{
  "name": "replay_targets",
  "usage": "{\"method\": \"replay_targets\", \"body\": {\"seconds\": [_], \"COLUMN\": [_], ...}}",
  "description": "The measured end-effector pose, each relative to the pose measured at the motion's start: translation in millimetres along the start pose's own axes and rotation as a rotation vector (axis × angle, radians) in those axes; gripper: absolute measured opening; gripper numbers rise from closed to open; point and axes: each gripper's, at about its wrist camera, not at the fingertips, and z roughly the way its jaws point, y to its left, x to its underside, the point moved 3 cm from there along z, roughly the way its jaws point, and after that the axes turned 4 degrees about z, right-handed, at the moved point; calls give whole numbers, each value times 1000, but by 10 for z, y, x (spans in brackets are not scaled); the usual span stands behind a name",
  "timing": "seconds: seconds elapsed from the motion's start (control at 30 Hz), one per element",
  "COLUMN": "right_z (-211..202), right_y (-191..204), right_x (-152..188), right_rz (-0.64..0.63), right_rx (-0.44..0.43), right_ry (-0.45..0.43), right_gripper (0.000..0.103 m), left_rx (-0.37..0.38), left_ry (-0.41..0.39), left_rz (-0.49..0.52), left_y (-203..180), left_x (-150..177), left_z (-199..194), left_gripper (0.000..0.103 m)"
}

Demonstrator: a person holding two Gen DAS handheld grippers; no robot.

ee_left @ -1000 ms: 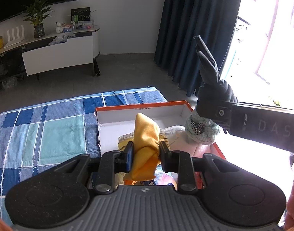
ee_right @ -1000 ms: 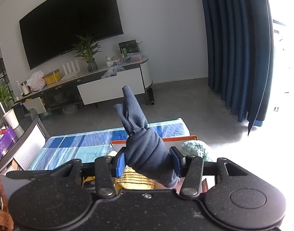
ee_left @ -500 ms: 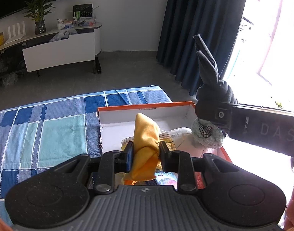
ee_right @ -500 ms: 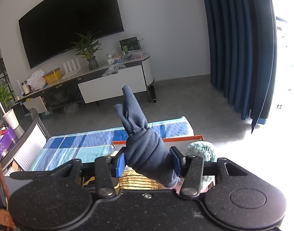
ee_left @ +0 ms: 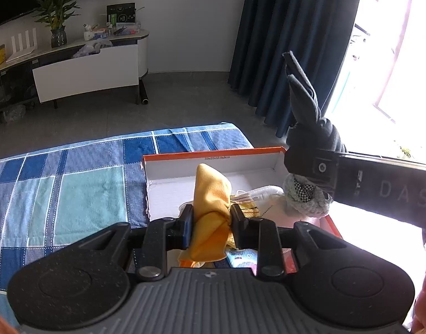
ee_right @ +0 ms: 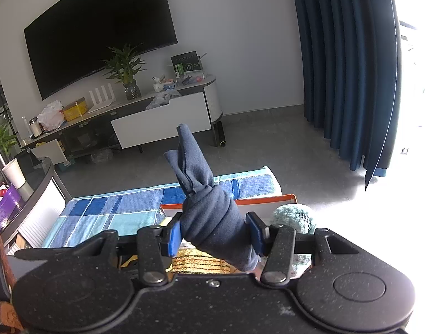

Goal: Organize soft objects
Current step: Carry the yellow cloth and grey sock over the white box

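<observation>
yellow cloth pinched in left jaws, knotted navy cloth clamped in right jaws, above orange box

Bright daylight pouring in from the window at right | glare blown out white there, detail probably lost | room evenly lit, soft shadows only | strong fisheye bending at edges, curtain bowed | focus sharp, no motion blur
</observation>
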Motion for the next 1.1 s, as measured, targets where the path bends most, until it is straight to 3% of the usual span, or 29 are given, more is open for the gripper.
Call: {"method": "replay_targets", "body": {"seconds": [1.1], "right_z": [153], "right_y": [24], "right_x": [-4], "right_rz": [3], "right_rx": [9], "right_ry": [14], "right_gripper": [60], "left_rx": [5], "left_ry": [8], "left_rz": [-3], "left_y": [32], "left_x": [-59], "left_z": [106], "left_gripper": [29]}}
